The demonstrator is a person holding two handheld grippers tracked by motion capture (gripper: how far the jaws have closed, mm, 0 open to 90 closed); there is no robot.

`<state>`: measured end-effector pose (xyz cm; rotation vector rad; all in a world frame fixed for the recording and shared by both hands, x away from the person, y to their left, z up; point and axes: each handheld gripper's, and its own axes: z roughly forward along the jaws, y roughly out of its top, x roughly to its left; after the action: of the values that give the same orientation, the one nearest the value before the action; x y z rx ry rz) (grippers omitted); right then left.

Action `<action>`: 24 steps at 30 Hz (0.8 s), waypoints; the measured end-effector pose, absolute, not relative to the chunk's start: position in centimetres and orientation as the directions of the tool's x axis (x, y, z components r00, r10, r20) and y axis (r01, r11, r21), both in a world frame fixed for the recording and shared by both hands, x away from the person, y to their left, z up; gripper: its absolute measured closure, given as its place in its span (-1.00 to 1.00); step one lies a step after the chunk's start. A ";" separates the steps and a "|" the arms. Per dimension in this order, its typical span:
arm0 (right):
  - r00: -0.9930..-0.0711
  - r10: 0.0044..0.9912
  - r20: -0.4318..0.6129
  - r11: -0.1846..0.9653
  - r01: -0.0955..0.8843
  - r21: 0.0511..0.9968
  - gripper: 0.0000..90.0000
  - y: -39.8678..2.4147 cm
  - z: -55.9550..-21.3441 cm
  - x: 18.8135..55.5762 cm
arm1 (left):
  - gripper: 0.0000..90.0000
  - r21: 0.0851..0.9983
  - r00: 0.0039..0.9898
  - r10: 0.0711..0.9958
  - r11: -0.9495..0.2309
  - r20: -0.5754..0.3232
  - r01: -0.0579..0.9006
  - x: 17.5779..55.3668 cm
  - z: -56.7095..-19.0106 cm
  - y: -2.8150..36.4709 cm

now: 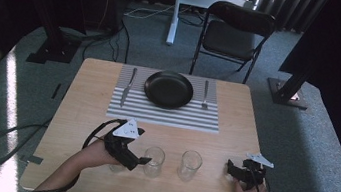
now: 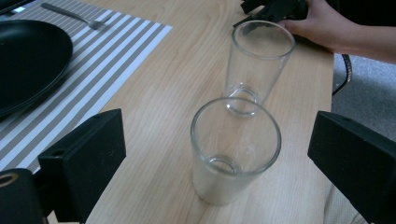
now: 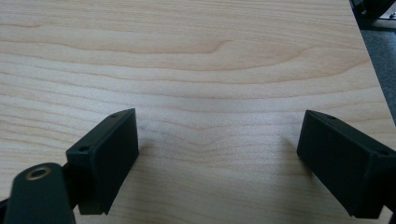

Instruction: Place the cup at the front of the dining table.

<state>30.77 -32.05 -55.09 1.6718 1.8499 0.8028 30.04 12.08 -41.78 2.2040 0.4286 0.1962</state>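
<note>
Nearer glass upright on pale wood worktop, between wide-open left claw, untouched, right claw open, resting low on worktop.

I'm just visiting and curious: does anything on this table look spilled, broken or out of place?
Nothing stands out. The plate sits on the striped placemat between knife and fork, and both glasses stand upright, empty and unbroken.

surface: pale wooden table | far side: grey-and-white striped placemat | near side: two clear drinking glasses, upright, side by side, apart
</note>
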 end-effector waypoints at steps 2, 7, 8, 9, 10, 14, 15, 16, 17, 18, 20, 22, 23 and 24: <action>-0.106 0.994 0.013 0.064 0.689 0.722 -0.73 -32.0 -55.1 30.8 | -0.90 0.785 0.931 0.364 -0.575 -0.006 0.230 30.1 -41.7 11.7; -0.106 0.994 0.013 0.064 0.689 0.722 -0.73 -32.0 -55.1 30.8 | -0.90 0.780 0.937 0.349 -0.584 -0.007 0.223 30.2 -41.7 10.8; -0.106 0.994 0.013 0.064 0.689 0.722 -0.73 -32.0 -55.1 30.8 | -0.90 0.778 0.939 0.344 -0.587 -0.010 0.224 30.3 -41.7 10.6; -0.106 0.994 0.013 0.064 0.689 0.722 -0.73 -32.0 -55.1 30.8 | -0.90 0.777 0.940 0.340 -0.589 -0.010 0.221 30.3 -41.7 10.4; -0.106 0.994 0.013 0.064 0.689 0.722 -0.73 -32.0 -55.1 30.8 | -0.90 0.777 0.941 0.339 -0.589 -0.011 0.221 30.3 -41.8 10.2; -0.106 0.994 0.013 0.064 0.689 0.722 -0.73 -32.0 -55.1 30.8 | -0.90 0.773 0.947 0.322 -0.598 -0.011 0.212 30.3 -41.8 9.4; -0.106 0.994 0.013 0.064 0.689 0.722 -0.73 -32.0 -55.1 30.8 | -0.90 0.772 0.948 0.319 -0.600 -0.007 0.208 30.3 -41.9 9.2; -0.106 0.994 0.013 0.064 0.689 0.722 -0.73 -32.0 -55.1 30.8 | -0.89 0.773 0.949 0.315 -0.600 -0.009 0.207 30.3 -41.9 9.0; -0.106 0.994 0.013 0.064 0.689 0.722 -0.73 -32.0 -55.1 30.8 | -0.88 0.772 0.950 0.312 -0.601 -0.011 0.206 30.3 -41.9 8.8; -0.106 0.994 0.013 0.064 0.689 0.722 -0.73 -32.1 -55.1 30.8 | -0.88 0.771 0.951 0.309 -0.603 -0.010 0.204 30.4 -41.9 8.6; -0.106 0.994 0.013 0.065 0.689 0.722 -0.73 -32.1 -55.1 30.8 | -0.88 0.766 0.954 0.298 -0.610 -0.014 0.201 30.4 -42.0 8.1; -0.106 0.994 0.013 0.064 0.688 0.722 -0.73 -32.1 -55.1 30.8 | -0.88 0.764 0.957 0.291 -0.613 -0.016 0.200 30.4 -42.1 7.8; -0.106 0.994 0.013 0.064 0.689 0.722 -0.73 -32.1 -55.1 30.8 | -0.88 0.766 0.956 0.292 -0.611 -0.016 0.200 30.4 -42.1 7.5; -0.106 0.994 0.013 0.064 0.688 0.722 -0.73 -32.1 -55.1 30.8 | -0.88 0.764 0.957 0.289 -0.614 -0.018 0.200 30.4 -42.2 7.3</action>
<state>30.77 -32.05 -55.09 1.6716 1.8499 0.8027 30.40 7.32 -42.17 2.2502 0.3419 0.1341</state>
